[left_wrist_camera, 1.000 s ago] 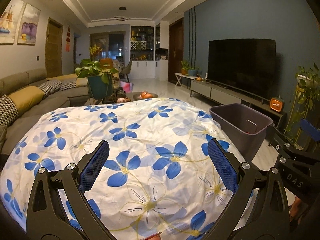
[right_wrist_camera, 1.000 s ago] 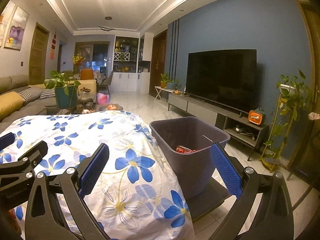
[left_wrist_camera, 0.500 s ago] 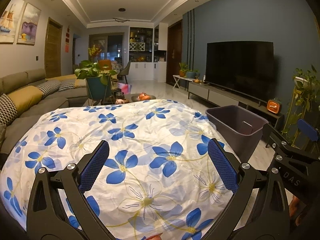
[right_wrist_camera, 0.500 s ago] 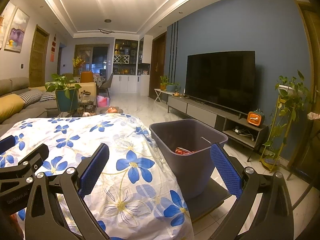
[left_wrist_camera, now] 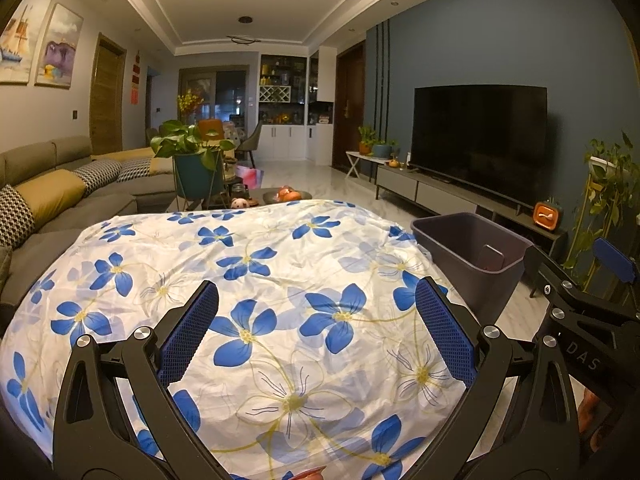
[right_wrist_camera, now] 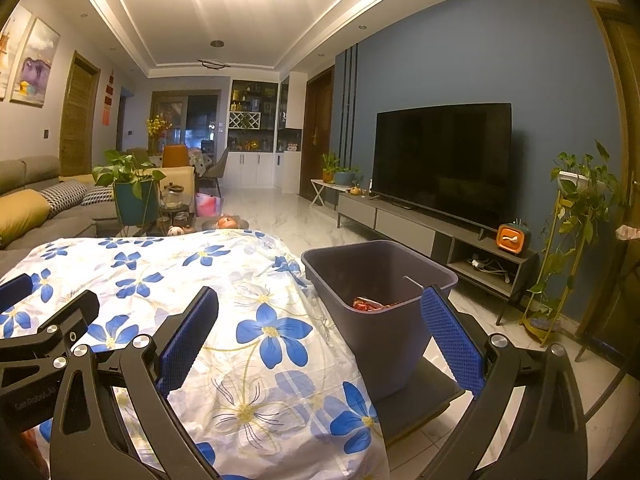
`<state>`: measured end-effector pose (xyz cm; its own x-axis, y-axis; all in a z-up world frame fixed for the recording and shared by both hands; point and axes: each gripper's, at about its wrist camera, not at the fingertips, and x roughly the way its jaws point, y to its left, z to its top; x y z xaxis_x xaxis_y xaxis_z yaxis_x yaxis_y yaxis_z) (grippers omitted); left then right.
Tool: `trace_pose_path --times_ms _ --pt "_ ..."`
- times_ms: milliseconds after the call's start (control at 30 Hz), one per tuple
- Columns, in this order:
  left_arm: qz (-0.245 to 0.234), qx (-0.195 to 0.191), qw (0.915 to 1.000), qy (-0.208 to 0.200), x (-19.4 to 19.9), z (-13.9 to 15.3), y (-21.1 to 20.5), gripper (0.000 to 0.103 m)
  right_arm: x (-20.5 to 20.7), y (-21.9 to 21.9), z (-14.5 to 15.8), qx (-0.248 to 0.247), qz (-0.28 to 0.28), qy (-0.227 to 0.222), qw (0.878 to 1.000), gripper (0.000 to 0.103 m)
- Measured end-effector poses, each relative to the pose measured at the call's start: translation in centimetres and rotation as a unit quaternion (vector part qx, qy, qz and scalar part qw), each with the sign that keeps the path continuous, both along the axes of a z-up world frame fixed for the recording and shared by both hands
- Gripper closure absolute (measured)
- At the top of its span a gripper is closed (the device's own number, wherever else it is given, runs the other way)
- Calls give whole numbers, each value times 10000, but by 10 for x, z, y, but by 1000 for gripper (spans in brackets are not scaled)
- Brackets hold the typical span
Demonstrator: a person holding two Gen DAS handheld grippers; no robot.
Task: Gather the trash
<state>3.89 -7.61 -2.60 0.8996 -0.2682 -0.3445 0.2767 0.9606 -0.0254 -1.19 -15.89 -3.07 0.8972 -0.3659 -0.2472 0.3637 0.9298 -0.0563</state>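
A floral cloth (left_wrist_camera: 256, 280) with blue flowers covers a wide table and fills the near and middle ground in both views; no loose trash lies on the part of it that shows. Far left runs a grey sofa (left_wrist_camera: 60, 184) with yellow and patterned cushions. On the right wall a dark TV (right_wrist_camera: 442, 160) stands on a low grey cabinet (right_wrist_camera: 404, 224).

The bin (right_wrist_camera: 376, 300), a dark grey tub, stands just beside the cloth's right edge on a dark low platform (right_wrist_camera: 424, 396). Its mouth is open. Inside, low against the near wall, lies red crumpled trash (right_wrist_camera: 368, 303); a thin pale strip leans on the inner far wall. In the left wrist view the bin (left_wrist_camera: 472, 256) shows the same strip and only a hint of red at the bottom.

Beyond the cloth's far edge sits a teal planter (left_wrist_camera: 196, 176) with a leafy plant, and near it a dish (left_wrist_camera: 286, 195) holding orange fruit. A tall plant stand (right_wrist_camera: 568, 240) with trailing leaves is at the far right, next to a small orange clock (right_wrist_camera: 512, 239) on the cabinet.

The left gripper (left_wrist_camera: 316, 328) hangs over the middle of the cloth, jaws spread wide, nothing between its blue pads (left_wrist_camera: 188, 332). The right gripper (right_wrist_camera: 320, 336) hangs over the cloth's right edge, jaws equally wide and empty, its right pad in front of the bin's near right corner.
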Motion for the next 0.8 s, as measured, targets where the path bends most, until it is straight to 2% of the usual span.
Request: trace_pose_path --times_ms 800 --pt "-8 -34 10000 -35 -3 3 1 6 1 0 4 25 7 -35 10000 6"
